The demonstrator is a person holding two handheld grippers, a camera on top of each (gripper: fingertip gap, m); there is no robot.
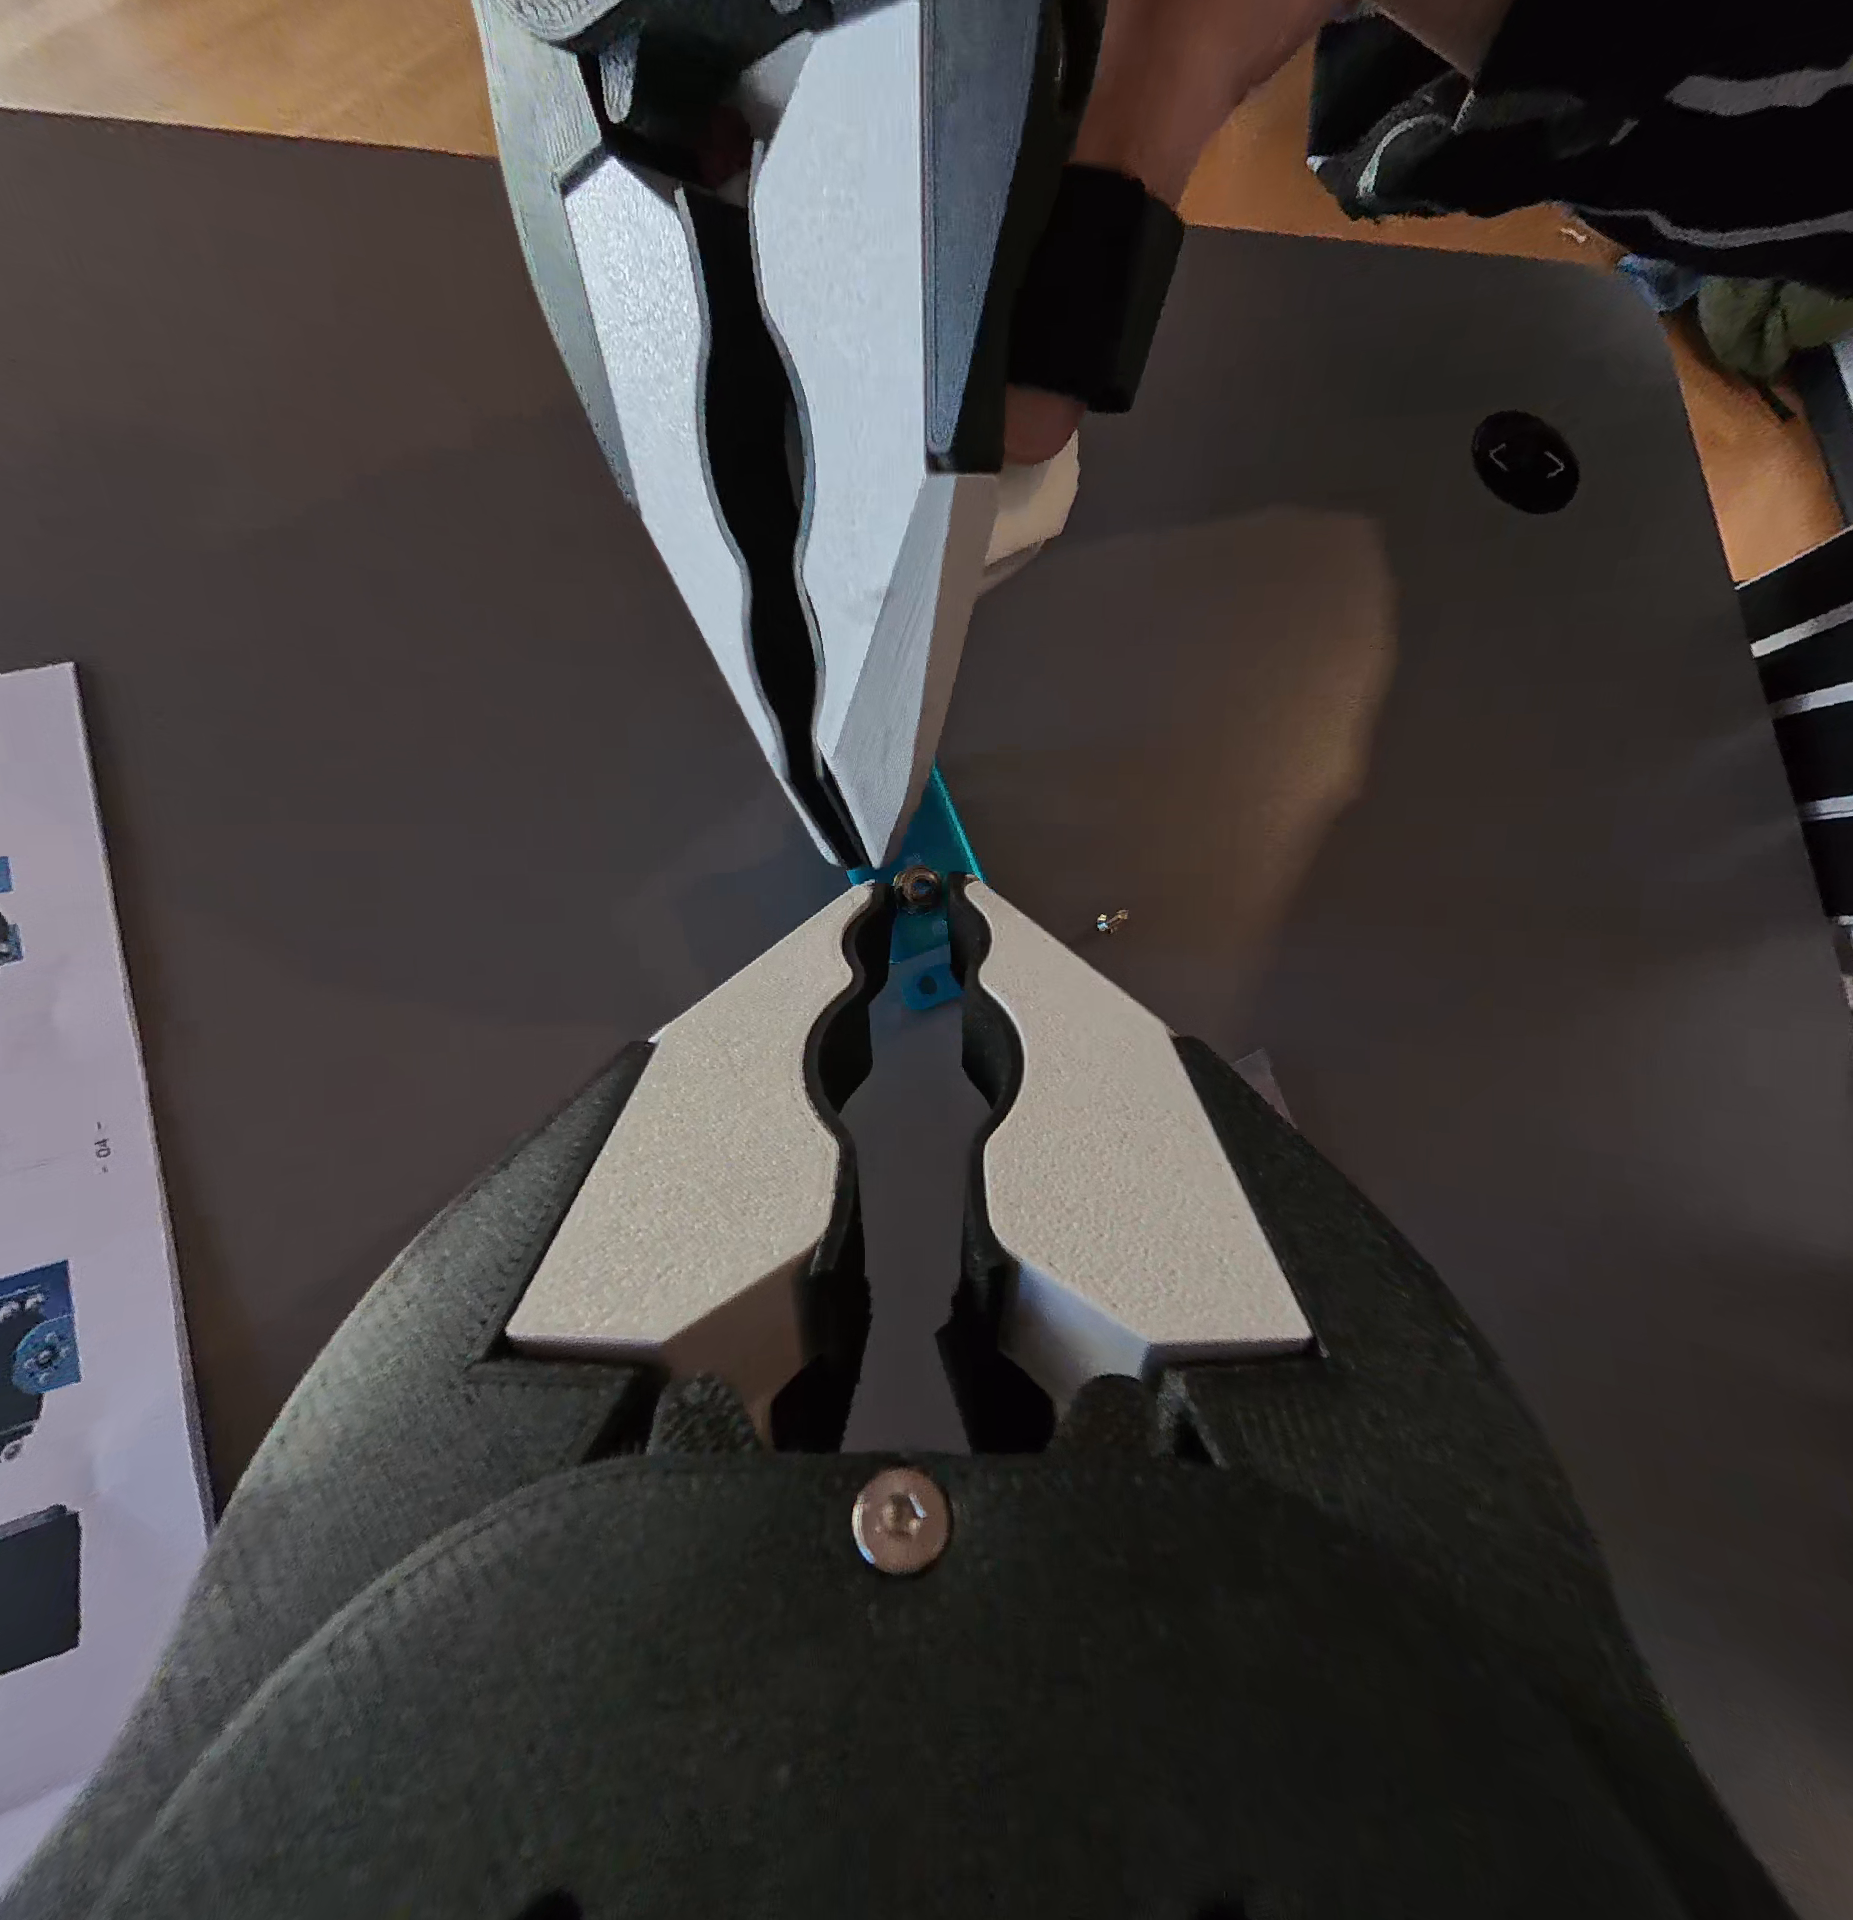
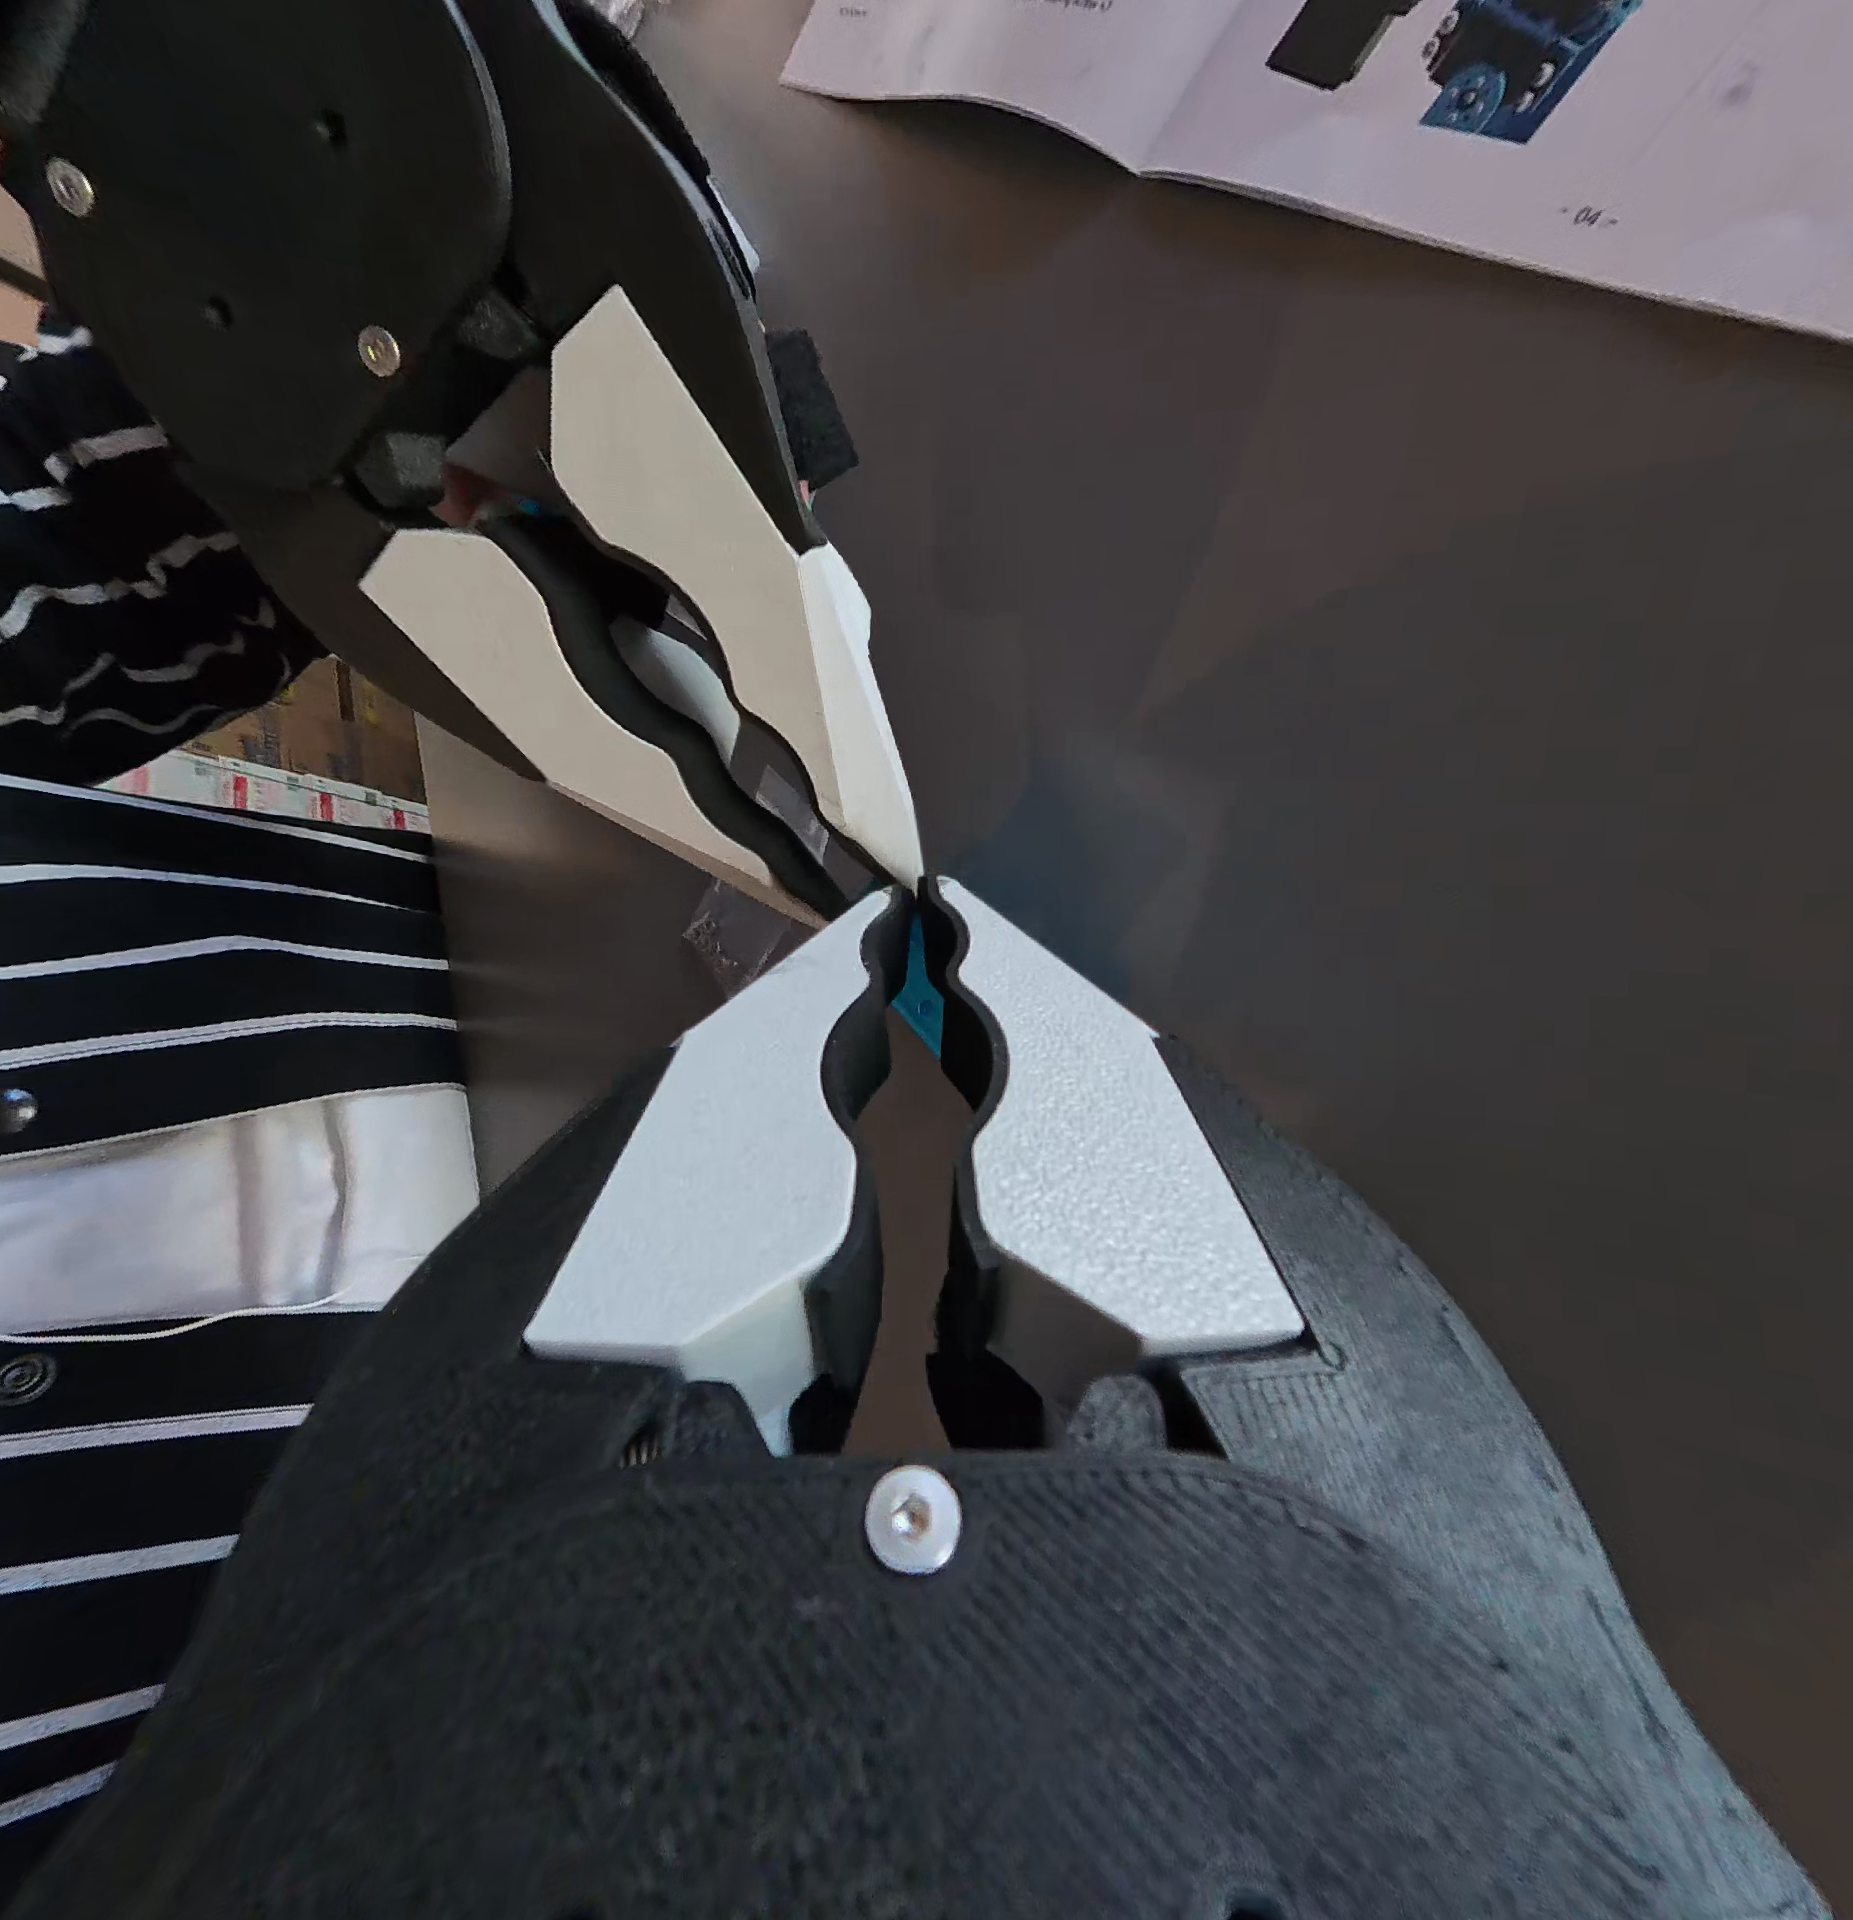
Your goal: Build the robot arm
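The left gripper [image 1: 920,894] pinched a small blue bracket [image 1: 927,951] at its fingertips, a nut [image 1: 917,886] showing between them. The right gripper [image 2: 917,896] met it tip to tip, its fingers pressed onto the same bracket [image 2: 920,1003] above the dark table [image 1: 1421,1039]. A loose screw [image 1: 1111,921] lay just beside; a booklet [image 1: 49,1039] lay well apart.

Dark grey table [image 1: 382,540] carrying an open printed booklet [image 1: 60,1039] at its left edge and one tiny loose screw [image 1: 1112,921] on the right.
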